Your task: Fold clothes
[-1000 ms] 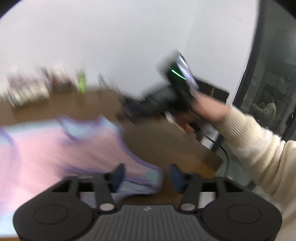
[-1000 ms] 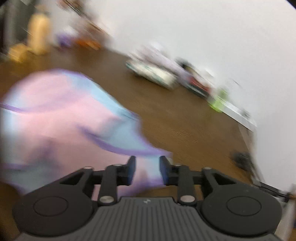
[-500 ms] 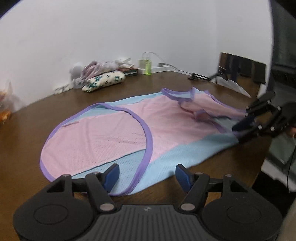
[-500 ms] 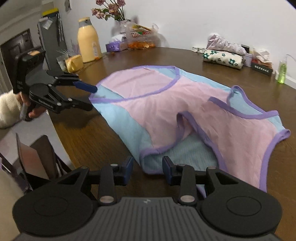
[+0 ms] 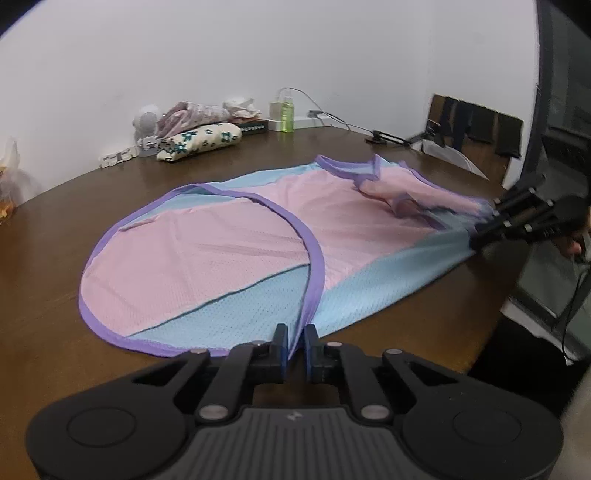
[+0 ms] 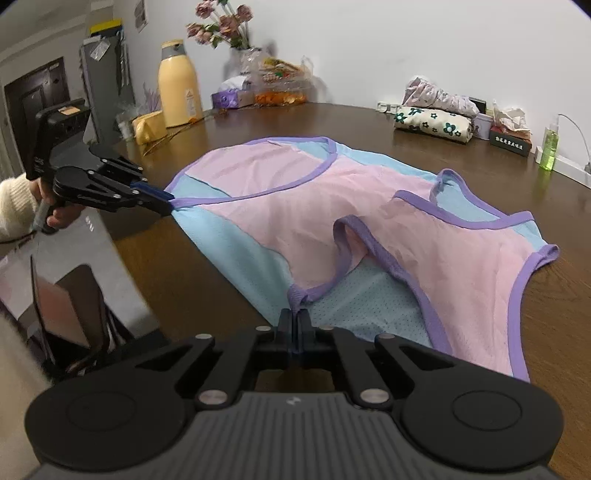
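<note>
A pink and light-blue mesh tank top (image 5: 229, 258) with purple trim lies spread on the brown wooden table (image 5: 48, 332); it also shows in the right wrist view (image 6: 332, 206). My left gripper (image 5: 294, 341) is shut on the purple-trimmed hem at the near edge. It shows from the side in the right wrist view (image 6: 162, 201), pinching that corner. My right gripper (image 6: 295, 320) is shut on the purple trim at the armhole end. It shows in the left wrist view (image 5: 487, 225) at the table's right edge, pulling the cloth taut.
Folded floral clothes (image 5: 199, 142) and a green bottle (image 5: 286, 116) stand at the far wall. A yellow bottle (image 6: 179, 85), flowers (image 6: 221, 26) and snack bags (image 6: 277, 85) stand on the far left. A chair (image 6: 66, 295) stands beside the table edge.
Both grippers have shut on the tank top: the left on the hem, the right on the armhole trim. Half a second ago both stood open over the cloth.
</note>
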